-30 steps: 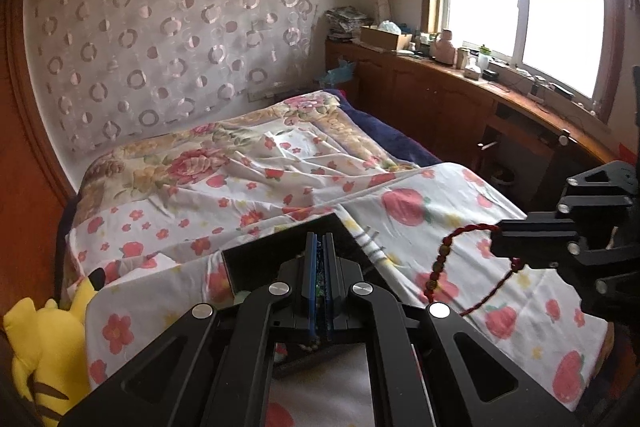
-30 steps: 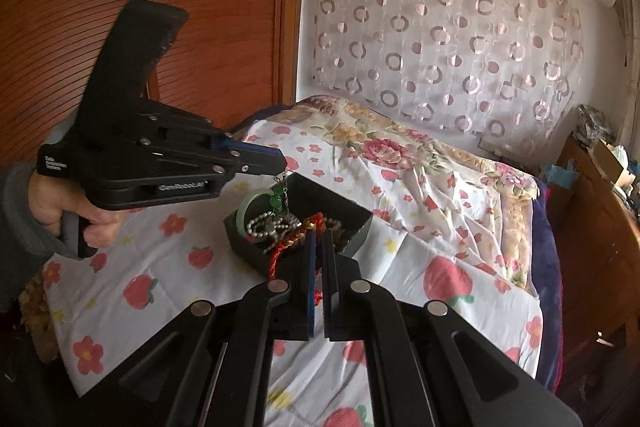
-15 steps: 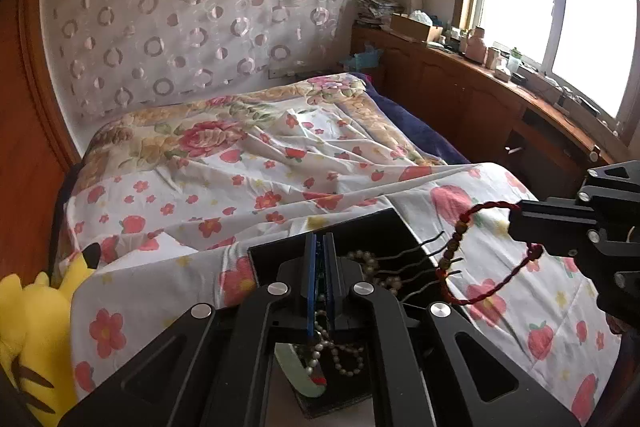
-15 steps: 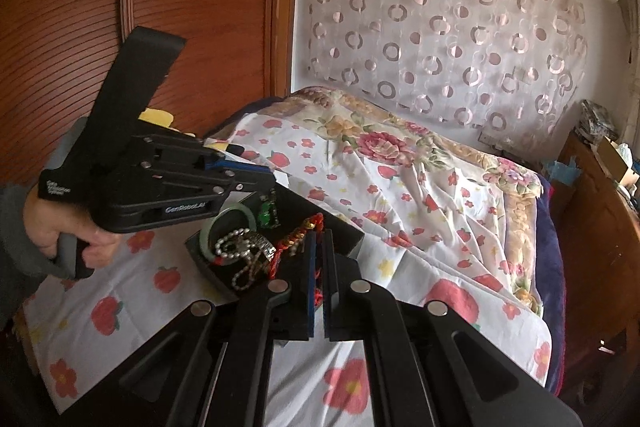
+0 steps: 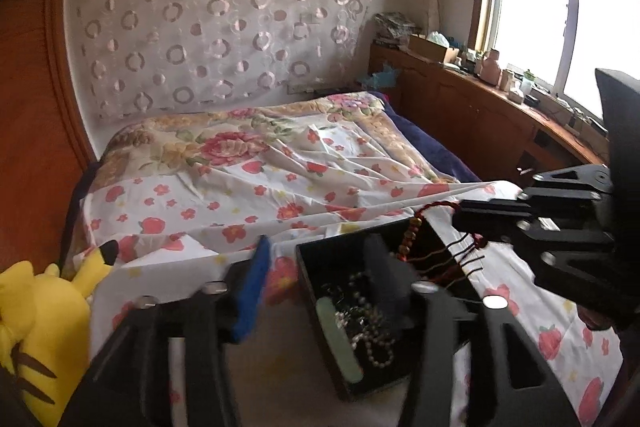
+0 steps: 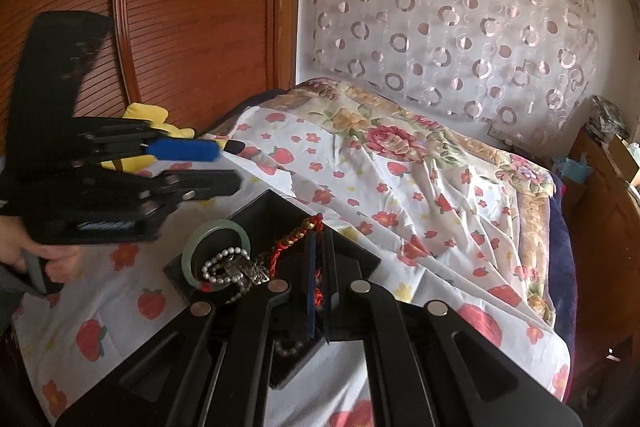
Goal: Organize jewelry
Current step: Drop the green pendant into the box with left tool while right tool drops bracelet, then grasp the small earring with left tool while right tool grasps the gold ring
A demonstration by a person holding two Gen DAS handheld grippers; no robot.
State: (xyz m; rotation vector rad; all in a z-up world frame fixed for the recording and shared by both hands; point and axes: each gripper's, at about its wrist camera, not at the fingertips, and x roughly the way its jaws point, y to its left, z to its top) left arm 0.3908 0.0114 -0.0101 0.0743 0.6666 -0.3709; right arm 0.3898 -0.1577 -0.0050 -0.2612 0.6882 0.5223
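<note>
Right claw [image 6: 319,279] is pinched on the red cord [image 6: 298,239], hanging over the black tray [image 6: 362,259] on the bed; left claw [image 6: 224,165] gapes wide, empty. I'd lower before releasing (tassels snag), clear of pearls [image 6: 224,265] and bangle [image 6: 218,231].

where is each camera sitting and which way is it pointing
Left wrist: sits on the left gripper, its fingers spread open, looking down the bed toward the window; the right gripper enters from the right.
Right wrist: sits on the right gripper, shut on the red bracelet, facing the wooden wardrobe; the left gripper and the person's hand show at left.
Both share the black jewelry box, the green bangle, the pearl strand and the circle-patterned curtain.
</note>
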